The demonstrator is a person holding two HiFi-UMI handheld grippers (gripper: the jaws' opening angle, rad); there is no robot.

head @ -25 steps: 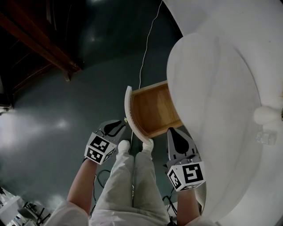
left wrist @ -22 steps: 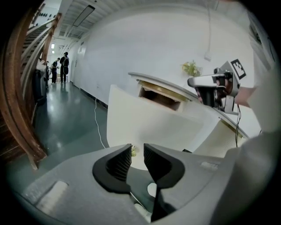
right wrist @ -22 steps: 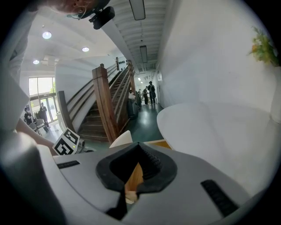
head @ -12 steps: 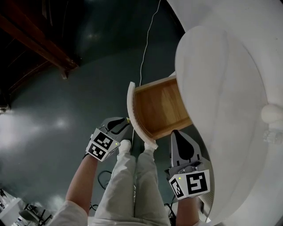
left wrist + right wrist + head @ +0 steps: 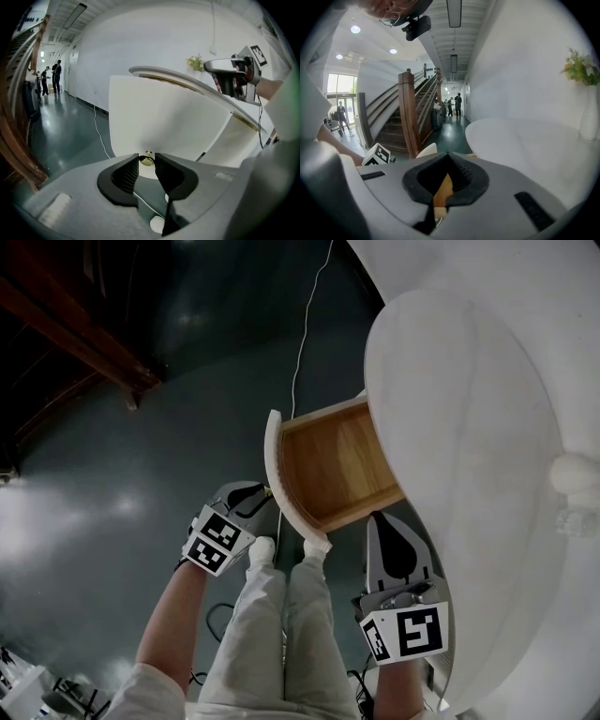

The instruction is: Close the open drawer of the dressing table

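Note:
The dressing table's drawer point(image 5: 337, 465) stands pulled out, its wooden inside bare, its curved white front point(image 5: 273, 460) facing me. A small brass knob point(image 5: 146, 161) sits on that front point(image 5: 159, 117). My left gripper point(image 5: 262, 494) is at the knob, and in the left gripper view its jaws point(image 5: 146, 158) sit close on either side of it. My right gripper point(image 5: 381, 519) hangs shut and empty beside the drawer's near side wall, under the table top's edge. A sliver of drawer wood point(image 5: 442, 190) shows through its jaws point(image 5: 449, 160).
The white oval table top point(image 5: 469, 427) overhangs the drawer at right and carries a white vase point(image 5: 572, 474) of flowers point(image 5: 580, 70). A white cable point(image 5: 305, 343) runs across the dark floor. A wooden staircase point(image 5: 410, 117) stands at left. My legs point(image 5: 281, 615) and shoes are below the drawer.
My left gripper has moved up and right to the drawer knob. The right gripper has dropped slightly beside the drawer. The drawer stands as far out as before.

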